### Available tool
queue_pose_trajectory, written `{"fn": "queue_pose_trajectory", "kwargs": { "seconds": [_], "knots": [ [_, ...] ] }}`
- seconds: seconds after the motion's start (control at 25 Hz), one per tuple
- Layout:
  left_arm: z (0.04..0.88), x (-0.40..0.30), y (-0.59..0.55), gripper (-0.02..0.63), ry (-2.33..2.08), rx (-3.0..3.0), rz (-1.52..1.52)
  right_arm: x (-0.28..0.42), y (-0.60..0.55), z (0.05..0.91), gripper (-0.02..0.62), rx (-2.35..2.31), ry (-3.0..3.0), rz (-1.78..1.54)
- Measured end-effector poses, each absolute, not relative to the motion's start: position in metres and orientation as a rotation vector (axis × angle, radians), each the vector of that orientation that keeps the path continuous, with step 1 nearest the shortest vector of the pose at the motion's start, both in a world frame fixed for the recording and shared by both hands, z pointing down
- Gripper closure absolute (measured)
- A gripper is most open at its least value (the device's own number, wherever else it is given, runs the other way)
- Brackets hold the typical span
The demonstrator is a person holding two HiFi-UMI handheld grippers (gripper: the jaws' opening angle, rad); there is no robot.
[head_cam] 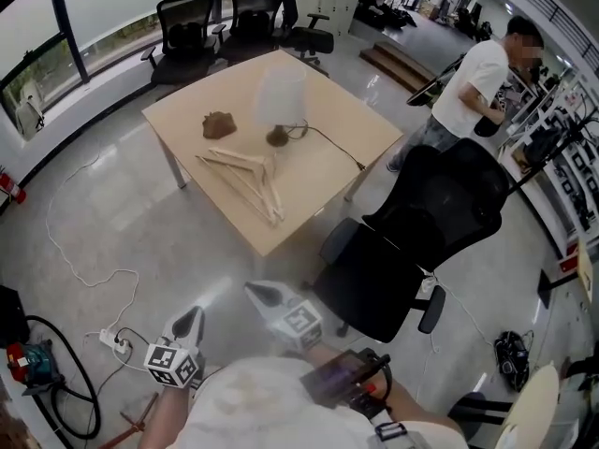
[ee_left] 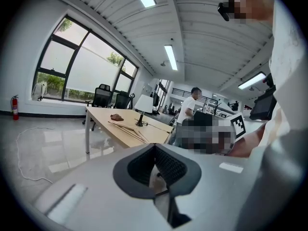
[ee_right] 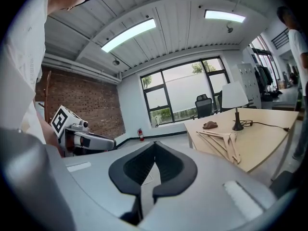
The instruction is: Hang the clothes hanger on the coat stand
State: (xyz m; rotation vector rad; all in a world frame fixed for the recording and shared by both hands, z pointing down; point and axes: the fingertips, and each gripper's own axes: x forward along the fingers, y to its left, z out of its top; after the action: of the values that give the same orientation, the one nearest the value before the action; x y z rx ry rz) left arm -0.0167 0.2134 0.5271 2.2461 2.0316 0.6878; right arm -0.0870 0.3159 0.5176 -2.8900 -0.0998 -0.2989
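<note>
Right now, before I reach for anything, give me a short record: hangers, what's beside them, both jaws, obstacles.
hangers: wooden hangers piled flat on the table
beside them: lamp; brown lump
left gripper: jaws together, nothing between them
right gripper: jaws together, nothing between them
obstacle: black office chair by the table's right side
coat stand: none made out in these views

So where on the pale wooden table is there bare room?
Bare tabletop right of the wooden clothes hangers, nearer than the black lamp cable. Crowded in the middle: hangers, brown crumpled lump, white-shaded lamp.
</note>
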Motion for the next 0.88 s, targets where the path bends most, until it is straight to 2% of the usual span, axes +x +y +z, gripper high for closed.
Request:
{"fn": "queue_pose_trajectory", "kwargs": {
  "seconds": [0.88],
  "knots": [
    [0.508,-0.06,0.259,0.604,1.992,2.333,0.605,-0.127,0.363,0.509,0.581,-2.931,0.034,-0.293]
  ]
}}
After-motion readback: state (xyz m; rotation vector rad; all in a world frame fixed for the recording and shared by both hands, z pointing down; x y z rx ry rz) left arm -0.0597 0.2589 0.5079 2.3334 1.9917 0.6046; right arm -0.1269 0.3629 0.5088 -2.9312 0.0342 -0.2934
